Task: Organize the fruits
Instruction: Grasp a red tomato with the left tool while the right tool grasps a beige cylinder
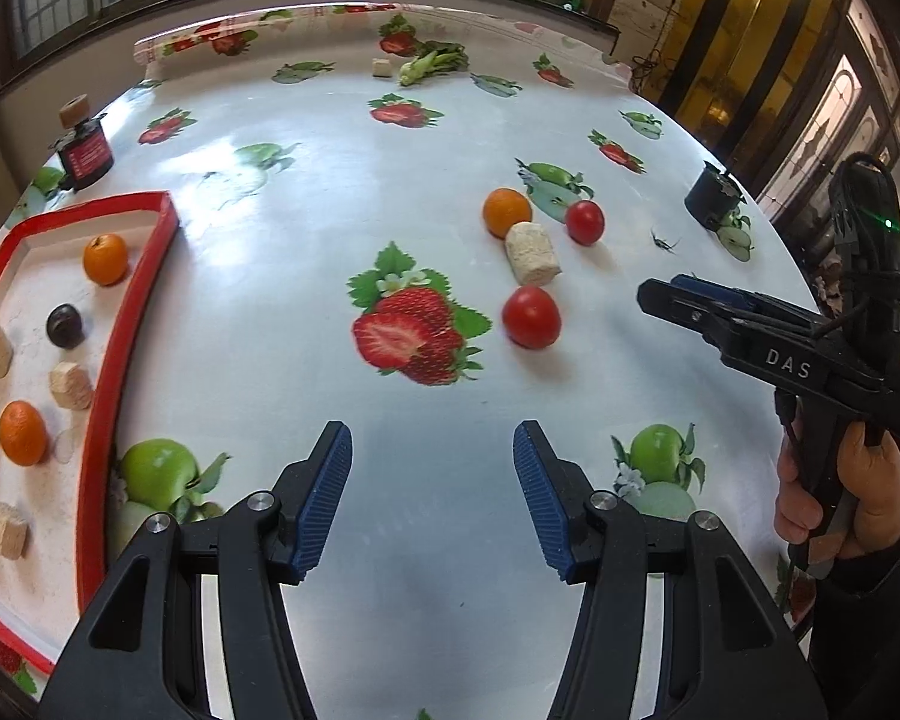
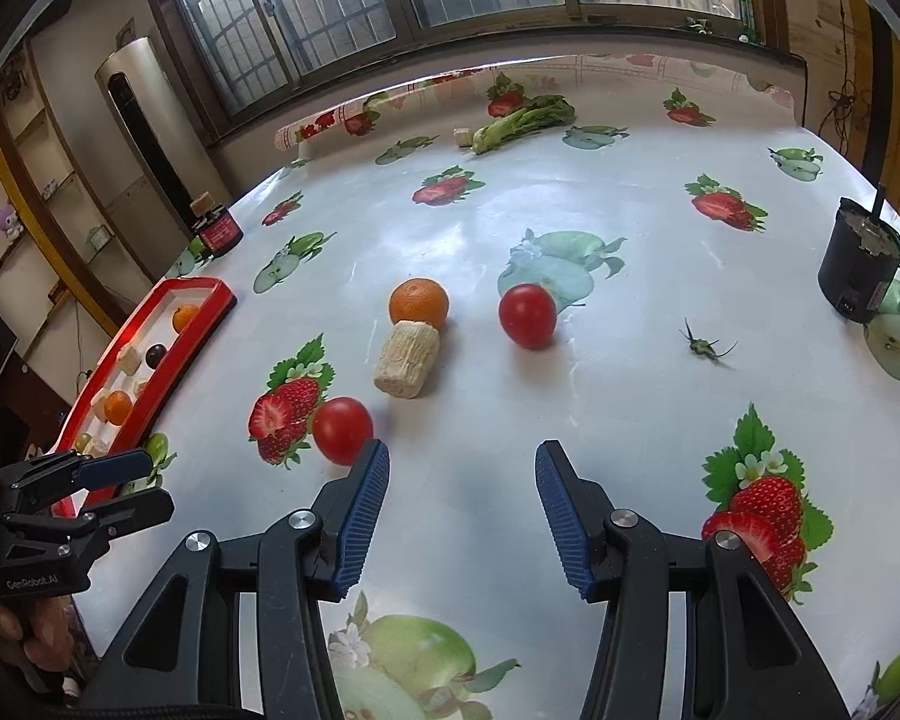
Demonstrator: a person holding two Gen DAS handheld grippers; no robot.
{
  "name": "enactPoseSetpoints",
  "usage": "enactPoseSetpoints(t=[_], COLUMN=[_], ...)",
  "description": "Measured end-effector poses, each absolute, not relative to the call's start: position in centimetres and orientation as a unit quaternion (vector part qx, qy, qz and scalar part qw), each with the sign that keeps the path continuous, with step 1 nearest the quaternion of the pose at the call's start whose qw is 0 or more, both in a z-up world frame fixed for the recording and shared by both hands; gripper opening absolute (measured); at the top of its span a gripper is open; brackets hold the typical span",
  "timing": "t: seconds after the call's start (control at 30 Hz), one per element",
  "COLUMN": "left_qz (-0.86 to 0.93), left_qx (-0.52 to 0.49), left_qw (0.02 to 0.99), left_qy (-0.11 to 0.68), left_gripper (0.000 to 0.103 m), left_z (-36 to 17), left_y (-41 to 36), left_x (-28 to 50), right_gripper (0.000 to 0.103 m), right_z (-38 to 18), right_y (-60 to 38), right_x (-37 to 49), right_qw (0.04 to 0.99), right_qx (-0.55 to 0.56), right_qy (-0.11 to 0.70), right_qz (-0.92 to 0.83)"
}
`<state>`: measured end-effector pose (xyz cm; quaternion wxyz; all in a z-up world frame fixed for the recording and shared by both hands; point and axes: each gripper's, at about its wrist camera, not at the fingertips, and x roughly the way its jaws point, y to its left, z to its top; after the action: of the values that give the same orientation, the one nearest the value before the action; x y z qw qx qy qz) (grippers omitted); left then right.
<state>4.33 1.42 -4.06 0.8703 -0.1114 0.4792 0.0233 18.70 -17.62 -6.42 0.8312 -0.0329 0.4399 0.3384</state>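
Both the left gripper (image 1: 432, 492) and right gripper (image 2: 462, 516) have fingers half open, empty. At eleven o'clock of the right, the near tomato (image 2: 342, 429) looks smooth, soft, roll-prone: pinch gently across its middle.

Red tomatoes (image 2: 342, 429), orange mandarin (image 2: 419, 302), red-rimmed tray (image 1: 129, 324), fruit-print tablecloth (image 1: 330, 210)

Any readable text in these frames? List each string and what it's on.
"DAS": white letters on the side of the right tool, seen from the left wrist.
"GenRobot.AI": on the body of the left tool, seen from the right wrist.
Red label on the small dark jar: print is there, too small and blurred to read.
Black canister: a small red strip near its base, unreadable.
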Motion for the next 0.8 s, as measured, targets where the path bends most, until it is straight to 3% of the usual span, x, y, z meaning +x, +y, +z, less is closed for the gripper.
enactPoseSetpoints(t=[0.6, 0.63, 0.67, 0.7, 0.8], left_qz=[-0.013, -0.016, -0.019, -0.029, -0.024], left_qx=[-0.123, -0.120, -0.118, -0.121, -0.123], left_qw=[0.861, 0.864, 0.865, 0.864, 0.865], left_qy=[0.494, 0.489, 0.488, 0.489, 0.485], left_gripper=[0.054, 0.053, 0.036, 0.029, 0.029], left_z=[-7.3, -7.3, -7.3, -7.3, -7.3], left_y=[-1.5, -1.5, -1.5, -1.4, -0.5], left_x=[12.1, 12.3, 12.4, 12.4, 11.7], right_gripper=[0.053, 0.053, 0.053, 0.053, 0.053], right_z=[-6.7, -6.7, -6.8, -6.9, -7.2], right_y=[-14.5, -14.4, -14.3, -14.3, -13.7], right_x=[23.0, 22.9, 22.8, 22.8, 22.6], right_qw=[0.824, 0.824, 0.824, 0.823, 0.818], right_qx=[-0.047, -0.046, -0.044, -0.042, -0.042], right_qy=[0.434, 0.434, 0.435, 0.437, 0.443], right_qz=[0.361, 0.361, 0.361, 0.361, 0.365])
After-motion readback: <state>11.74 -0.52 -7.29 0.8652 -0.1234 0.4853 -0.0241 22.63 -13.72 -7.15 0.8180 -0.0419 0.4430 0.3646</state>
